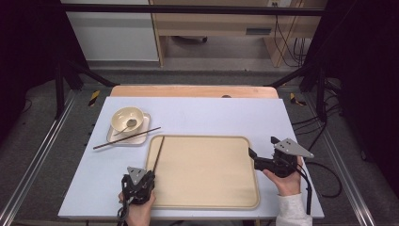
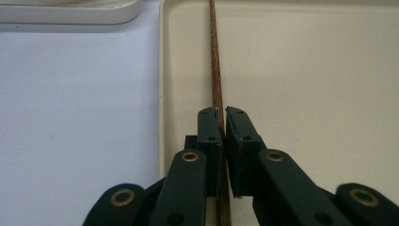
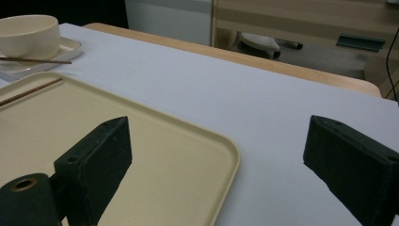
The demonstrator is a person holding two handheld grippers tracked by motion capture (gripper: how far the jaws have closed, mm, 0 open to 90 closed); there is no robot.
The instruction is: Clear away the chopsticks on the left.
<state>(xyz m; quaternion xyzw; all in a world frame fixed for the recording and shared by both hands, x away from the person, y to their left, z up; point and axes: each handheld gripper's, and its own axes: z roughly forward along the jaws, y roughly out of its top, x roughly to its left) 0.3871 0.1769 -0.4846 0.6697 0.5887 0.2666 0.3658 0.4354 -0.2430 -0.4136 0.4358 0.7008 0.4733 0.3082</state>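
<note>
I have the left gripper (image 2: 221, 115) at the near left edge of the tray (image 1: 235, 197), and its jaws are clamped on a chopstick (image 2: 215, 70): in the left gripper view the thin stick runs straight between the two pads, pinched near its near end, and stretches away from me along the inside of the tray's left rim. From the high view that chopstick (image 1: 158, 153) lies just inside the tray's left edge, tilted a little, its far tip close to the far left corner. The right gripper (image 1: 259, 151) rests at the tray's right edge with its jaws wide apart and nothing between them; in the right gripper view one jaw sits above the tray's surface and the other above the counter (image 3: 282, 122) beyond the rim. The tray is a shallow beige rectangle with rounded corners, and apart from the chopstick I hold, I see its surface bare. Beyond its far left corner stands a small square plate (image 1: 113, 139) carrying a cream bowl (image 1: 120, 116), and a spoon (image 1: 128, 125) sits in the bowl. A second chopstick (image 1: 123, 139) lies slantwise across that plate, its ends overhanging onto the counter. Both chopsticks are slim, dark brown wood, the held one showing a reddish grain up close.
</note>
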